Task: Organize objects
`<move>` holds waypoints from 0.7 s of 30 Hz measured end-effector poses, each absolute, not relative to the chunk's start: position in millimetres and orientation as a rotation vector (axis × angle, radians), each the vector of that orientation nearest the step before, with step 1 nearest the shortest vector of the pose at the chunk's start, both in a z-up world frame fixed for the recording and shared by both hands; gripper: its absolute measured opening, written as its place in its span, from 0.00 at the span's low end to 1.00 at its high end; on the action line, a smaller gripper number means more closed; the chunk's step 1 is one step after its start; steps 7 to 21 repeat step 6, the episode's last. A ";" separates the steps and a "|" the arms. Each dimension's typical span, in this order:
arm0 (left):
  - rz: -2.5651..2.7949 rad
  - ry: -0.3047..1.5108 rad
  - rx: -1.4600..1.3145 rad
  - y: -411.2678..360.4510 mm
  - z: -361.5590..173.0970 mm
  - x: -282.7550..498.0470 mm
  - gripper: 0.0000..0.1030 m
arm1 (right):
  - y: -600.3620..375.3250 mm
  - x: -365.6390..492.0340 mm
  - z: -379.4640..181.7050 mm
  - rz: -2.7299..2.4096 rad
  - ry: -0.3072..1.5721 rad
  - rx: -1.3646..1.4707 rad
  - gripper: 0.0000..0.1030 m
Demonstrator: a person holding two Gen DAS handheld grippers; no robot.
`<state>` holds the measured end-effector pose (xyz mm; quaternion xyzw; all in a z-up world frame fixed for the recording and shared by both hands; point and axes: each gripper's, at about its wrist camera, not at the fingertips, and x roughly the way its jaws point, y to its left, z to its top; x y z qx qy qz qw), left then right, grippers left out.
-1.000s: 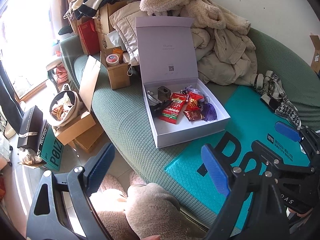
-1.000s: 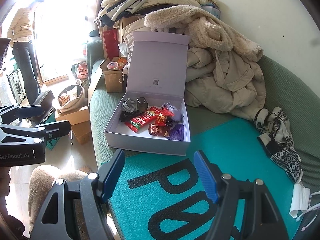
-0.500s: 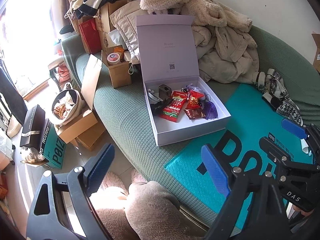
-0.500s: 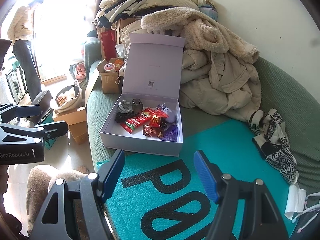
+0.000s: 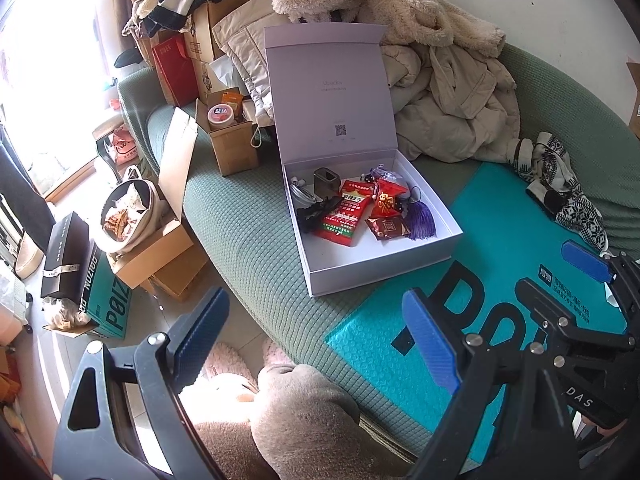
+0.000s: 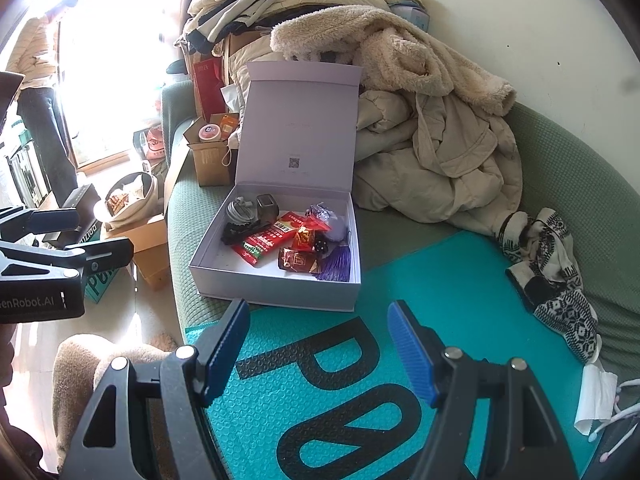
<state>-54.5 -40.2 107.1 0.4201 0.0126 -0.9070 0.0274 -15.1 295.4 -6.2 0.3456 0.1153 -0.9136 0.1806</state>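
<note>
On the green sofa [image 5: 240, 232], a white box [image 5: 384, 276] with its lid up, sitting right by a teal mailer bag [image 5: 500, 248]. Inside the box: red snack packs [image 5: 346, 218], a purple tassel [image 5: 422, 220], a small dark holder [image 5: 326, 182]. Left gripper [image 5: 312, 336] spread wide, holding nothing. Right gripper [image 6: 318, 344] spread too, empty, up above the teal bag. Big pile of coats [image 6: 432, 136] behind the box.

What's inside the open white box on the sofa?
The white box holds a red packet, purple tassel, brown wrapper, coiled cable and dark holder. Whatever lies beneath them is hidden.
</note>
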 end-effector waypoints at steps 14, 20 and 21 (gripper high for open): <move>-2.818 0.018 1.292 -34.7 109.0 -66.6 0.85 | 306.0 -22.4 -13.6 -2.592 0.293 1.004 0.70; -2.818 0.018 1.292 -34.7 109.0 -66.6 0.85 | 306.0 -22.4 -13.6 -2.592 0.293 1.004 0.70; -2.818 0.018 1.292 -34.7 109.0 -66.6 0.85 | 306.0 -22.4 -13.6 -2.592 0.293 1.004 0.70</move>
